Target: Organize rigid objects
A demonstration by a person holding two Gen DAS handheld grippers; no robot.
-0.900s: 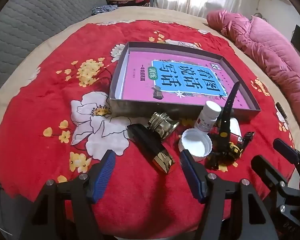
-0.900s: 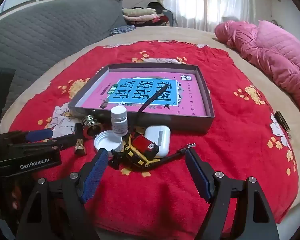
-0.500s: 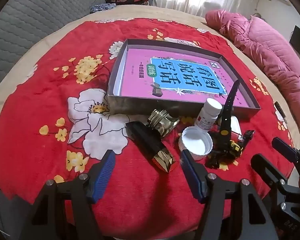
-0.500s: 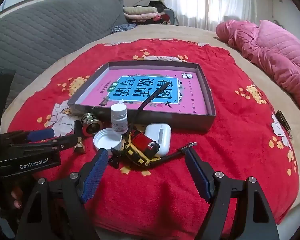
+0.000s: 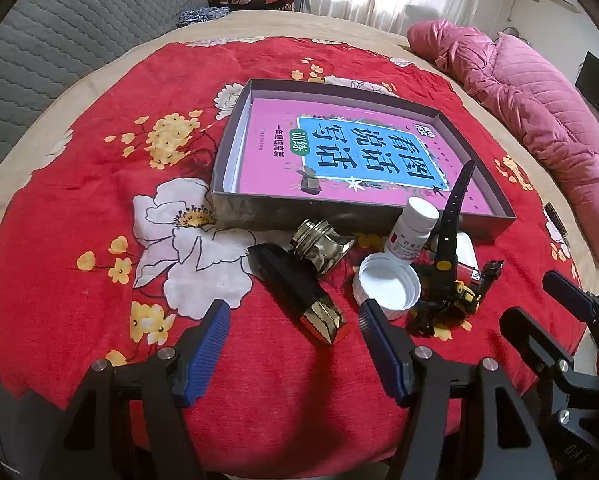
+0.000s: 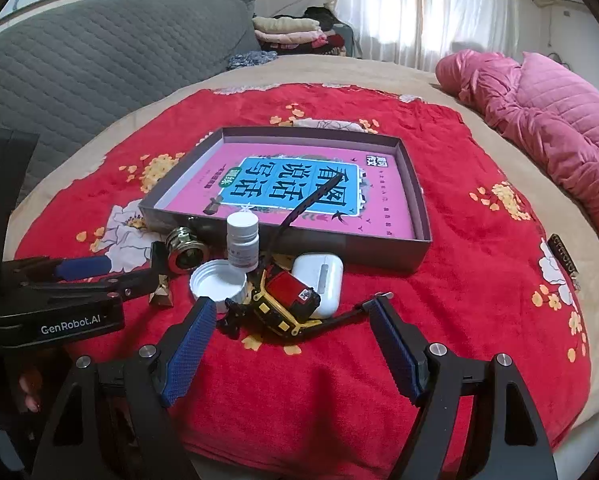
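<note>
A grey shallow box (image 5: pixel 259 212) (image 6: pixel 421 216) with a pink book inside lies on the red floral cloth. In front of it lie a black and gold case (image 5: pixel 295 292), a glass jar on its side (image 5: pixel 321 244) (image 6: pixel 185 250), a white lid (image 5: pixel 387 286) (image 6: pixel 218 280), a white pill bottle (image 5: pixel 413 230) (image 6: pixel 242 242), a yellow-black watch (image 5: pixel 447 280) (image 6: pixel 289 306) and a white earbud case (image 6: pixel 321 282). My left gripper (image 5: pixel 295 346) is open, just short of the black case. My right gripper (image 6: pixel 289 344) is open, just short of the watch.
A pink quilted coat (image 5: pixel 539 120) (image 6: pixel 547 120) lies at the right on the bed. A grey headboard (image 6: pixel 79 80) stands at the left. Folded clothes (image 6: pixel 287 30) lie at the back. A small dark object (image 6: pixel 563 258) lies at the cloth's right edge.
Both grippers have drifted slightly; the view shifts a little toward the objects. Both stay open and nothing on the cloth has moved.
</note>
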